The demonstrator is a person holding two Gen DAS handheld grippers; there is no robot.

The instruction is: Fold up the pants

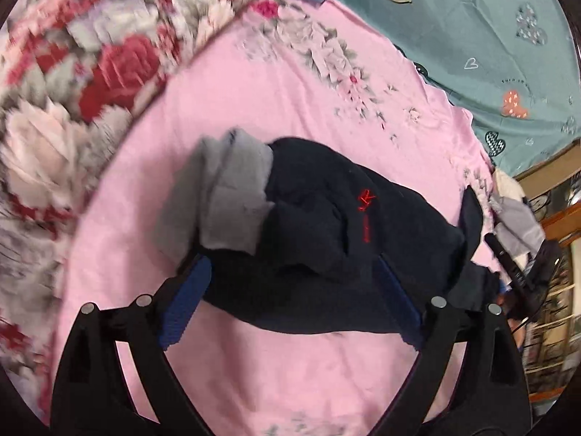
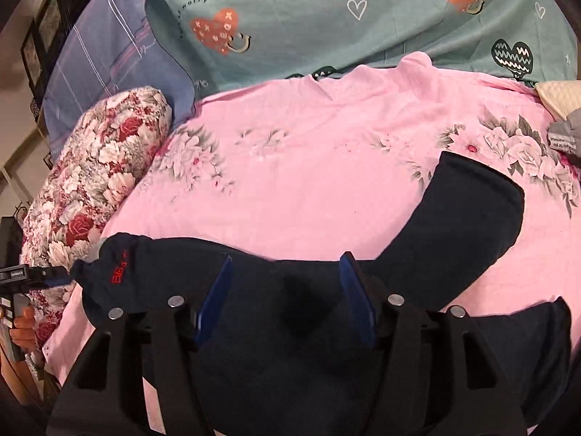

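Note:
Dark navy pants (image 1: 326, 225) with a small red logo lie bunched on a pink floral sheet (image 1: 254, 109). A grey inner waistband part (image 1: 225, 196) is turned out at their left end. My left gripper (image 1: 290, 269) is open, its blue-padded fingers (image 1: 185, 305) straddling the near edge of the pants. In the right wrist view the pants (image 2: 472, 210) stretch across the sheet with one leg curving up to the right. My right gripper (image 2: 287, 283) is open, its fingers (image 2: 214, 298) resting over the dark fabric. The other gripper (image 2: 21, 276) shows at the far left.
A red-and-white floral bolster (image 2: 98, 167) lies left of the pants. A teal heart-print sheet (image 2: 326, 18) and a blue pillow (image 2: 109, 58) lie behind. Grey and cream clothes (image 2: 563, 116) sit at the right edge. Furniture (image 1: 552, 254) stands beyond the bed.

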